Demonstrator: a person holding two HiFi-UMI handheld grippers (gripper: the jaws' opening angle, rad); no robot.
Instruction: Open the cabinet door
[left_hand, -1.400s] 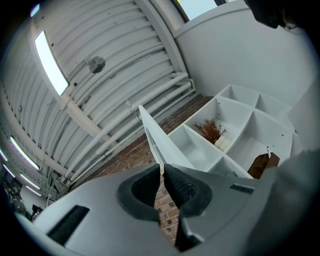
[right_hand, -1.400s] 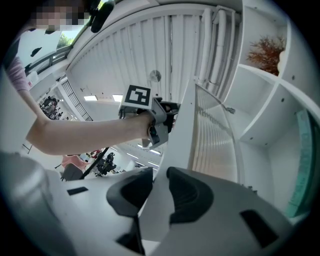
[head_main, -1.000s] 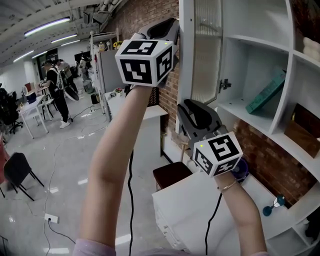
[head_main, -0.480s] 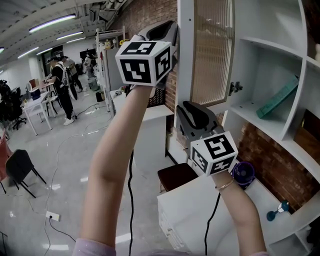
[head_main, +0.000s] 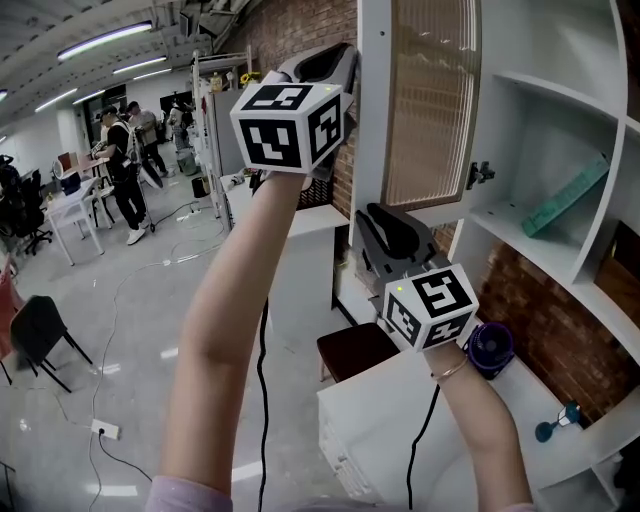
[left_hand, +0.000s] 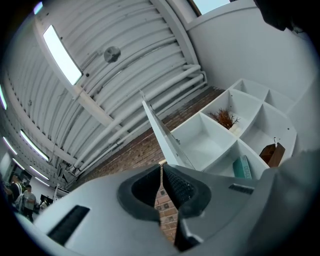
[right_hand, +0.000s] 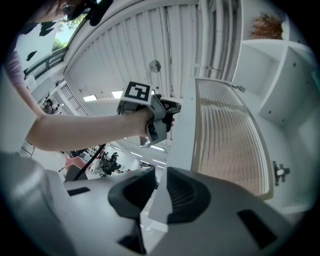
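The cabinet door (head_main: 425, 100), a white frame around ribbed glass, stands swung out from the white shelf unit (head_main: 540, 90). My left gripper (head_main: 340, 55) is up at the door's outer edge, its jaws shut with only a sliver between them (left_hand: 161, 172), and the tips rest by the edge without holding it. My right gripper (head_main: 385, 225) sits lower on the same edge. Its jaws are closing with the door's lower corner (right_hand: 162, 200) between them (right_hand: 159, 192). One pad lies near the frame, and a gap shows at the other.
A teal book (head_main: 565, 210) leans on a shelf behind the door, with a metal hinge (head_main: 480, 175) on the divider. Below are a white counter (head_main: 400, 420), a purple fan (head_main: 490, 345) and a brown stool (head_main: 350, 350). Far left, people (head_main: 125, 170) stand by desks, near a black chair (head_main: 35, 335).
The door has swung further out, so more of its ribbed panel faces me. Both grippers moved with its outer edge, and the right jaws have narrowed around it.
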